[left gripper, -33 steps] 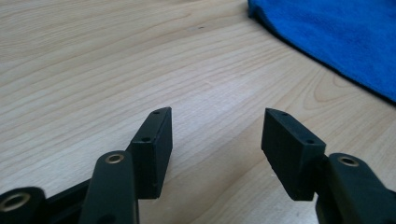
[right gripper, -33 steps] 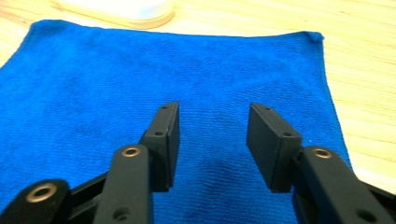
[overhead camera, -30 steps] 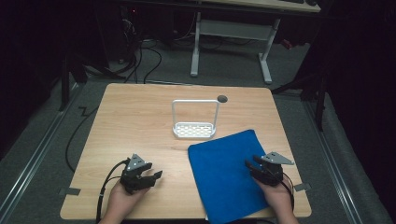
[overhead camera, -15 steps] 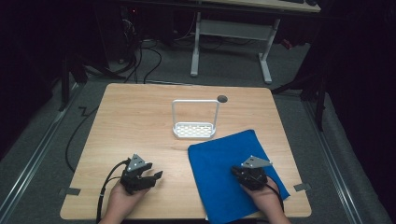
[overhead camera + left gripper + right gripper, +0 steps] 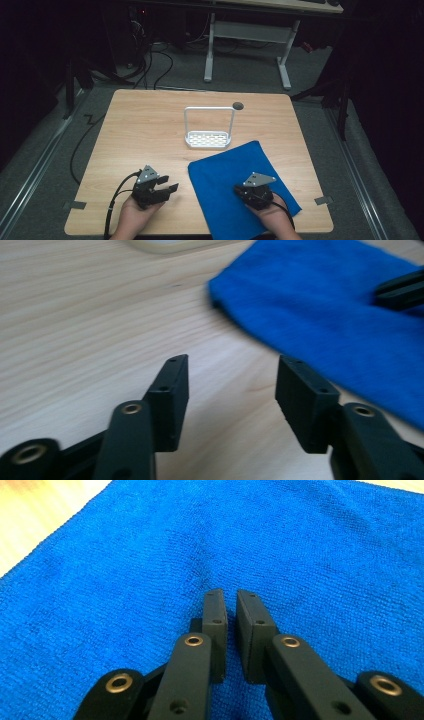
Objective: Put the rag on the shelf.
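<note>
A blue cloth [image 5: 235, 165] lies flat on the front right part of the wooden table [image 5: 145, 130]. My right gripper [image 5: 254, 193] rests low over the cloth's near part, held in a hand. In the right gripper view its jaws [image 5: 231, 600] stand almost together, a thin slit between them, with the cloth [image 5: 300, 540] under them and nothing visibly pinched. My left gripper [image 5: 169, 184] sits open on bare wood just left of the cloth. In the left gripper view it [image 5: 232, 385] points toward the cloth's corner [image 5: 325, 315].
A white wire-handled rack [image 5: 209, 139] stands at the table's middle, just behind the cloth; its edge [image 5: 165, 244] shows in the left gripper view. A round hole [image 5: 238, 105] is near the far edge. Cables trail off the table's front left.
My right gripper has moved left from the cloth's right edge to over its near middle. The left gripper has stayed put and open.
</note>
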